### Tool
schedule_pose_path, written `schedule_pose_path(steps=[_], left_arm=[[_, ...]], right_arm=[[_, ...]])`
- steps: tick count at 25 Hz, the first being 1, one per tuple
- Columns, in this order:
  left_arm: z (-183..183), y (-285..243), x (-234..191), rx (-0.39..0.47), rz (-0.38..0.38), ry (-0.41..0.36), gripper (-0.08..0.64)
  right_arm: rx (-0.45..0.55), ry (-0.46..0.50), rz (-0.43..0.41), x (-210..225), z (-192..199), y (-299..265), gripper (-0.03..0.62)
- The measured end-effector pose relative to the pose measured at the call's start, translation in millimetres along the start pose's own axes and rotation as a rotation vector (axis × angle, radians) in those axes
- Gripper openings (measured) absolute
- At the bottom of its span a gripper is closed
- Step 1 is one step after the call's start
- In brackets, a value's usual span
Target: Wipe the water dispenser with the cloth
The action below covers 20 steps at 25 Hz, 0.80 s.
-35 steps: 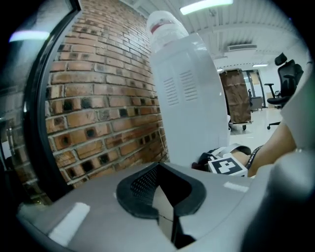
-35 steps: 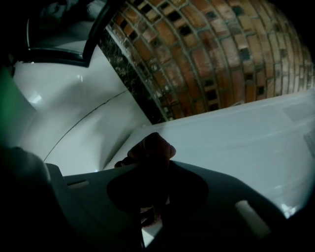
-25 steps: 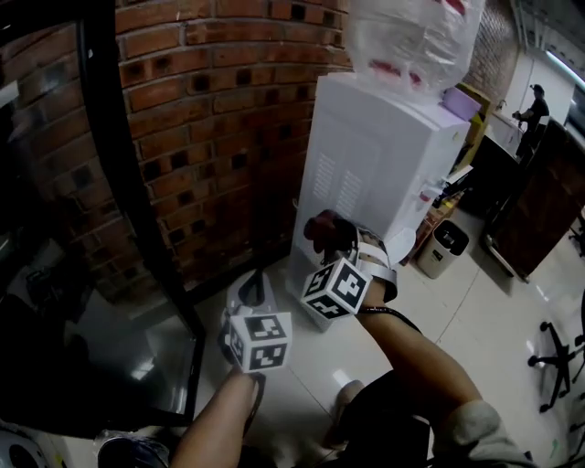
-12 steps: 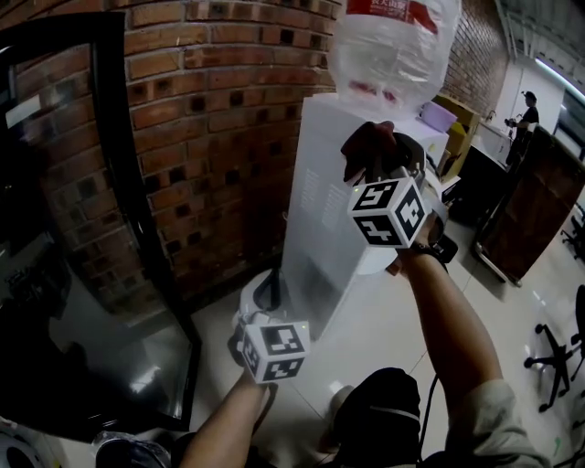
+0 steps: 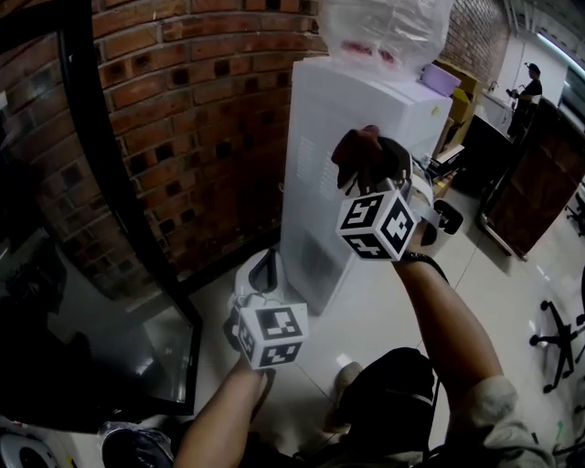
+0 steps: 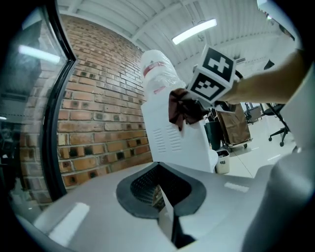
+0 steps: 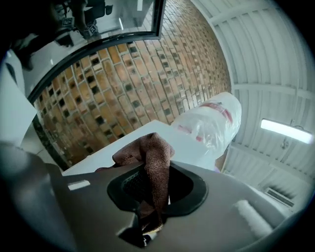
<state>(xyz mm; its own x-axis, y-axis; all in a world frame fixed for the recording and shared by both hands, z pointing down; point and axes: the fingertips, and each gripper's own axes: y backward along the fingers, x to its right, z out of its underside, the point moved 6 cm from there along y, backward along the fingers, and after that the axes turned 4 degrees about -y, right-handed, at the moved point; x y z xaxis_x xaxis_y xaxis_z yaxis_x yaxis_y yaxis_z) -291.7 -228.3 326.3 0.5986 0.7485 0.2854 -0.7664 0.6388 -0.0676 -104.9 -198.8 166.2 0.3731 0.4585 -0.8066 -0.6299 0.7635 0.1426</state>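
Red brick wall (image 5: 201, 119) backs the tall white water dispenser (image 5: 315, 183) topped by a clear upturned bottle (image 5: 384, 27). Right gripper (image 5: 367, 166) clamps a brown terry cloth (image 7: 153, 162) at the dispenser's upper side. Left gripper (image 5: 259, 281) hangs low, jaws together, empty.

Right tongs (image 5: 366, 172) raised, left tongs (image 5: 260, 279) held low

The right arm (image 5: 450, 315) stretches up and forward, its tongs pointing away with the jaws pinched on a brown cloth (image 5: 358, 149). The left forearm (image 5: 219, 416) sits low near the body, its jaws together and empty.
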Motion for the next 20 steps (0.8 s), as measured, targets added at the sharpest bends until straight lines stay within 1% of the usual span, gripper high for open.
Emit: schedule_pose_path(steps=[5, 9, 15, 20], left_arm=[[19, -1, 0, -0.044, -0.002, 0.0, 0.0], [41, -6, -2, -0.085, -0.003, 0.002, 0.0], [91, -16, 8, -0.201, 0.047, 0.013, 0.0], [108, -13, 7, -0.244, 0.065, 0.012, 0.0]], right_arm=[[-0.109, 0.073, -0.165, -80, 56, 10, 0.083], [-0.218, 0.146, -0.291, -150, 103, 17, 0.083], [-0.398, 0.282, -0.46, -259, 175, 30, 0.083], [-0.552, 0.374, -0.594, -341, 240, 48, 0.083]])
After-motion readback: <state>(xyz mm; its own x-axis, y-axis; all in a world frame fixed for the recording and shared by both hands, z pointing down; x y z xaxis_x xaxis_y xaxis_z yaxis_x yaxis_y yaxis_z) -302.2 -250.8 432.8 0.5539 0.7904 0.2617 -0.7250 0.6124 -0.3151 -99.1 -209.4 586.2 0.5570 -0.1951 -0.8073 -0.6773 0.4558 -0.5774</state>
